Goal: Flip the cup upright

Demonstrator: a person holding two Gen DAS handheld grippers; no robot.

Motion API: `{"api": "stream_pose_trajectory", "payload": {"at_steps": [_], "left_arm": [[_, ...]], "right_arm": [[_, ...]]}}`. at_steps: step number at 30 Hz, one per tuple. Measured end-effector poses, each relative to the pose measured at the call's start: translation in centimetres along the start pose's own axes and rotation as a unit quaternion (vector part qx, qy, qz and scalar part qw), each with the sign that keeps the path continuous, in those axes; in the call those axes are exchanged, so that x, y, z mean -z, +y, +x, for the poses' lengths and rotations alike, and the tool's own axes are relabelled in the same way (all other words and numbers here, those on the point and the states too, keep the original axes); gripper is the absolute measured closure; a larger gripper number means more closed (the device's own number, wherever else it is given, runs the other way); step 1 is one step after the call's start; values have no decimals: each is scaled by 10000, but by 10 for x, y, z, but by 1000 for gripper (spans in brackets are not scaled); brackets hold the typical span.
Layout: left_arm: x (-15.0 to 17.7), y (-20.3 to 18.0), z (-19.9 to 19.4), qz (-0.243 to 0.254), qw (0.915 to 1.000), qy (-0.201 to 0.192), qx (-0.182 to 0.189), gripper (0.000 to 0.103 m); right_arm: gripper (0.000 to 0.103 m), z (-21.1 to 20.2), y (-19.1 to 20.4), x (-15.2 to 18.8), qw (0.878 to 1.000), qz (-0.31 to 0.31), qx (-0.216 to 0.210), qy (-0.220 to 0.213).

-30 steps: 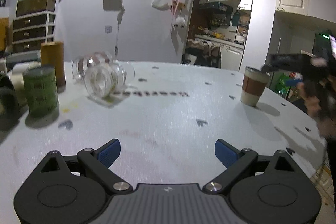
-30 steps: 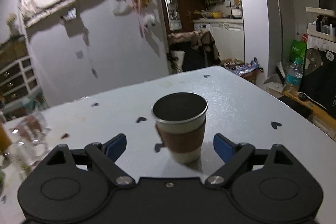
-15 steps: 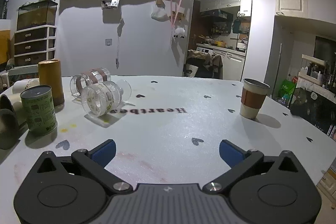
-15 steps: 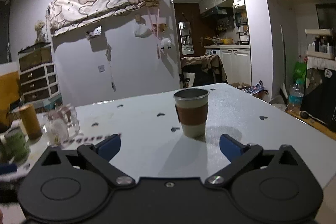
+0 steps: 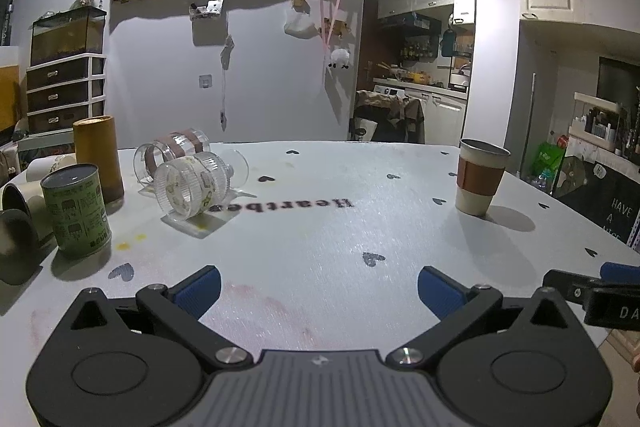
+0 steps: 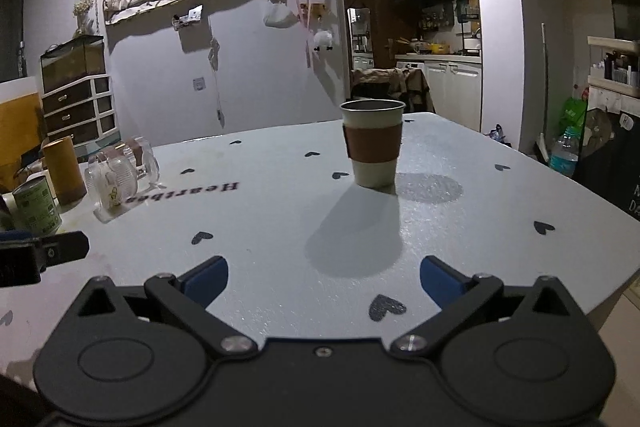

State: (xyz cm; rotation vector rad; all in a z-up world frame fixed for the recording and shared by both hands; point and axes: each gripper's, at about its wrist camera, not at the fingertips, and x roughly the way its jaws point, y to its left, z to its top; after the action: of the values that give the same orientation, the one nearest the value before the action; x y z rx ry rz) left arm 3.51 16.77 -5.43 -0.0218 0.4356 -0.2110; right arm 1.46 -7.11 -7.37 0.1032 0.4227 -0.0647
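A paper cup [image 6: 373, 143] with a brown sleeve stands upright, mouth up, on the white table [image 6: 280, 211]. It also shows in the left wrist view [image 5: 481, 177] at the right. My right gripper [image 6: 323, 281] is open and empty, well back from the cup near the table's front edge. My left gripper [image 5: 319, 290] is open and empty over the table's near side, left of the right one. The right gripper's finger [image 5: 592, 297] shows at the left wrist view's right edge.
Two clear glass jars [image 5: 192, 183] lie on their sides at the left on a small tile. A green can [image 5: 76, 215], a tall amber cylinder [image 5: 98, 157] and other cups [image 5: 16, 223] stand at the far left. The table's right edge drops off near the cup.
My right gripper has pulled back from the upright cup, which now stands farther off. My left gripper has drawn back slightly. Both stay open.
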Motion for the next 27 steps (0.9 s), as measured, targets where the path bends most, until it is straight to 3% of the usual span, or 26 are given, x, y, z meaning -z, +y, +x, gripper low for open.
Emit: {"api": "stream_pose_trajectory", "payload": {"at_steps": [27], "left_arm": [[2, -2, 0, -21, 10000, -2, -8, 0]], "right_arm": [[0, -5, 1, -3, 9999, -35, 96, -36]]}}
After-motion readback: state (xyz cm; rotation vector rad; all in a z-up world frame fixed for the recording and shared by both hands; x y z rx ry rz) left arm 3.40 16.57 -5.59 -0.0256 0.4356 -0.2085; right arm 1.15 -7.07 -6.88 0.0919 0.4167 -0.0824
